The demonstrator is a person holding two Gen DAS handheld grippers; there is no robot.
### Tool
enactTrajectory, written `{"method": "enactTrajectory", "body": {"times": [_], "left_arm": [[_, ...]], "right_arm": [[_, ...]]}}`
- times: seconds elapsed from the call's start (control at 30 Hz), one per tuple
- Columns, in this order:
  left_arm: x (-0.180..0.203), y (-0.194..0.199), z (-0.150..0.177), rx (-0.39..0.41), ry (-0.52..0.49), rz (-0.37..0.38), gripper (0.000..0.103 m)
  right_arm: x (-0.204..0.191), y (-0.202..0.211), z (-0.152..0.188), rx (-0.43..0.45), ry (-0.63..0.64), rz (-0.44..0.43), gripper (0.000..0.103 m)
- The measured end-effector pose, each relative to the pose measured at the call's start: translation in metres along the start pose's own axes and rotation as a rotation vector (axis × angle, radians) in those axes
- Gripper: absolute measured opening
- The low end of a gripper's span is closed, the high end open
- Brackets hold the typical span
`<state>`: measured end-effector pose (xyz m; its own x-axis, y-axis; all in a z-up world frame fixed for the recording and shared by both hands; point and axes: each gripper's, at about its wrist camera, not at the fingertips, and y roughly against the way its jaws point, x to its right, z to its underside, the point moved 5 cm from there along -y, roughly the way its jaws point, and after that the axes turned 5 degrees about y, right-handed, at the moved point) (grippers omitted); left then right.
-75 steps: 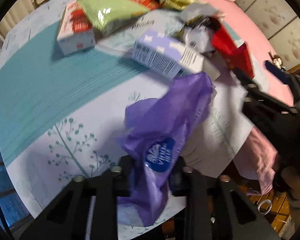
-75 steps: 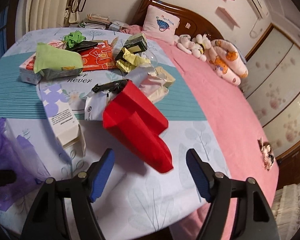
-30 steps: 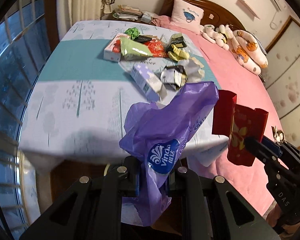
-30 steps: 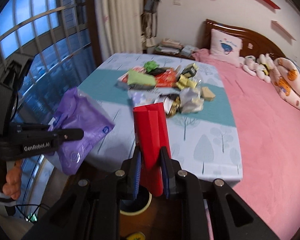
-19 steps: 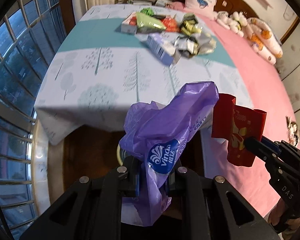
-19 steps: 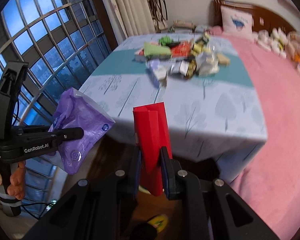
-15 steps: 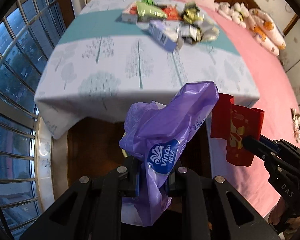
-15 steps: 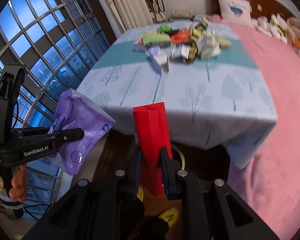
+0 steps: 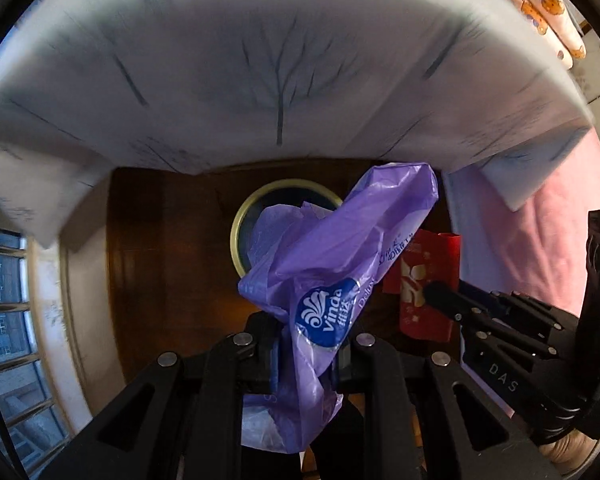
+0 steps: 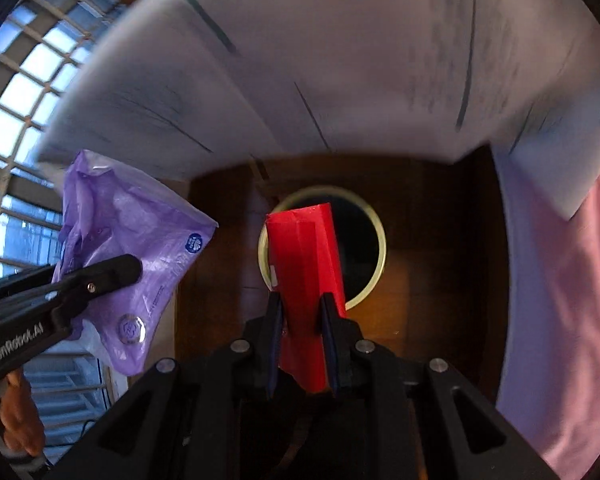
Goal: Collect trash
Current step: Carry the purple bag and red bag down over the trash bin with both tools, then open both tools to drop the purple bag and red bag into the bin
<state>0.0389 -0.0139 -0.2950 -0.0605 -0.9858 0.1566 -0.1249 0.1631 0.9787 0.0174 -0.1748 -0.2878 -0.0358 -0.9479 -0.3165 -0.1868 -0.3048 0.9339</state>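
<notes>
A purple bag [image 9: 332, 276] is clenched between the jaws of the left gripper [image 9: 306, 356] at lower centre of the left view, its top overlapping the bin [image 9: 244, 216] at frame centre. A red box [image 10: 306, 276] is pinched by the right gripper [image 10: 300, 332], held upright over the bin's rim [image 10: 382, 240]. The bedsheet [image 9: 280, 60] fills the upper frame, blurred.

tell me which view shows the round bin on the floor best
The right wrist view: the bin shows most of its pale rim and dark inside, with only the red box across its left. In the left wrist view, the purple bag hides most of it.
</notes>
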Motion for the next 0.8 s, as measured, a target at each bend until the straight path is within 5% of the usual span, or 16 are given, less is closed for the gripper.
{"method": "enactTrajectory", "body": {"times": [0.27, 0.4, 0.53, 0.8], "left_arm": [[-0.013, -0.133, -0.008, -0.034, -0.015, 0.008, 0.019], [-0.018, -0.184, -0.006, -0.037, -0.012, -0.002, 0.034], [-0.026, -0.212, -0.005, -0.027, 0.016, 0.004, 0.060], [-0.043, -0.229, -0.008, -0.036, 0.023, -0.037, 0.063]], "right_arm": [[0.035, -0.114, 0.006, -0.012, -0.102, -0.007, 0.018], [0.047, -0.162, 0.009, -0.014, -0.134, 0.004, 0.021], [0.053, -0.200, 0.009, -0.024, -0.157, 0.035, 0.021], [0.059, -0.227, 0.009, -0.046, -0.204, 0.049, 0.030]]}}
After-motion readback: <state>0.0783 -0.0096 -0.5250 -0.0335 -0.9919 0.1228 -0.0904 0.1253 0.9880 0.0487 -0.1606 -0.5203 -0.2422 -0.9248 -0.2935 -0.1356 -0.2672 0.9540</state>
